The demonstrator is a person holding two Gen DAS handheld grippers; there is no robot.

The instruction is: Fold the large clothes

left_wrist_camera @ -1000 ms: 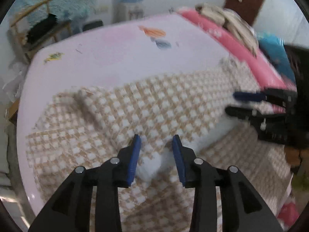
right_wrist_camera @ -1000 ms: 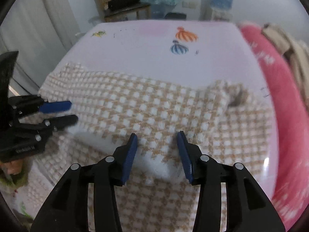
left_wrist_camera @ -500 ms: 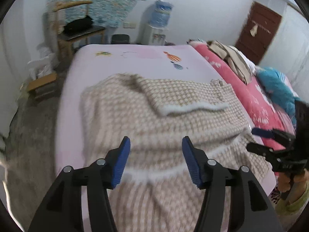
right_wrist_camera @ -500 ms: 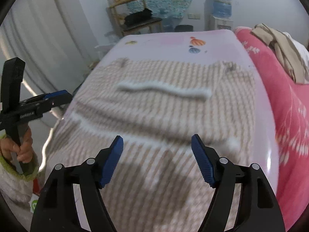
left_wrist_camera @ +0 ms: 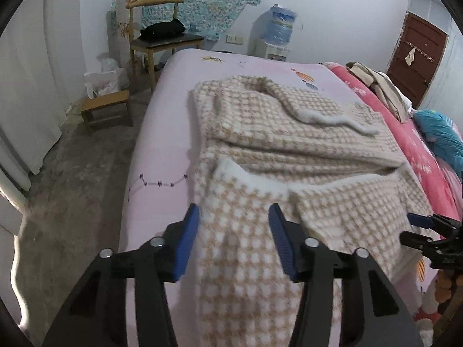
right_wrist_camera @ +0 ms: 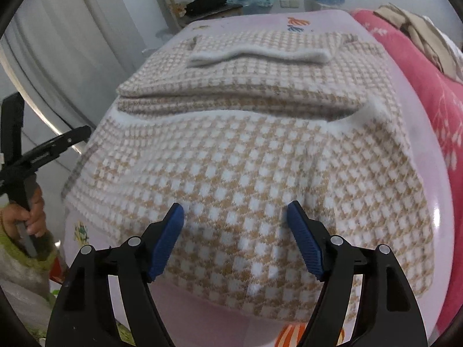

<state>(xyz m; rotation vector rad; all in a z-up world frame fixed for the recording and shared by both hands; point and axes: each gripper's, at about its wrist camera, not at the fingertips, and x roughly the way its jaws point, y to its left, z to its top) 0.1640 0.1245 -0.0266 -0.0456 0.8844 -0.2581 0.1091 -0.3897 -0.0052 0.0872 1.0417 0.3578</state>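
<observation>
A large tan-and-white checked garment (left_wrist_camera: 283, 150) lies partly folded on the pink bed (left_wrist_camera: 165, 133), its near part hanging over the bed's front edge. A white-edged fold lies across its far part. It fills the right wrist view (right_wrist_camera: 246, 156). My left gripper (left_wrist_camera: 233, 241) is open and empty, above the garment's near left edge. My right gripper (right_wrist_camera: 235, 238) is open and empty, above the garment's near hem. The right gripper also shows at the right edge of the left wrist view (left_wrist_camera: 419, 228), and the left gripper at the left edge of the right wrist view (right_wrist_camera: 58, 144).
A red quilt (left_wrist_camera: 419, 144) with piled clothes (left_wrist_camera: 376, 86) lies along the bed's right side. A wooden chair (left_wrist_camera: 162, 37), a low stool (left_wrist_camera: 107, 110) and a water dispenser (left_wrist_camera: 275, 34) stand beyond the bed. Bare concrete floor (left_wrist_camera: 72, 188) lies to the left.
Both grippers have let go of the white-edged fold, opened wide and pulled back to the near edge of the bed. The folded part now lies on the garment.
</observation>
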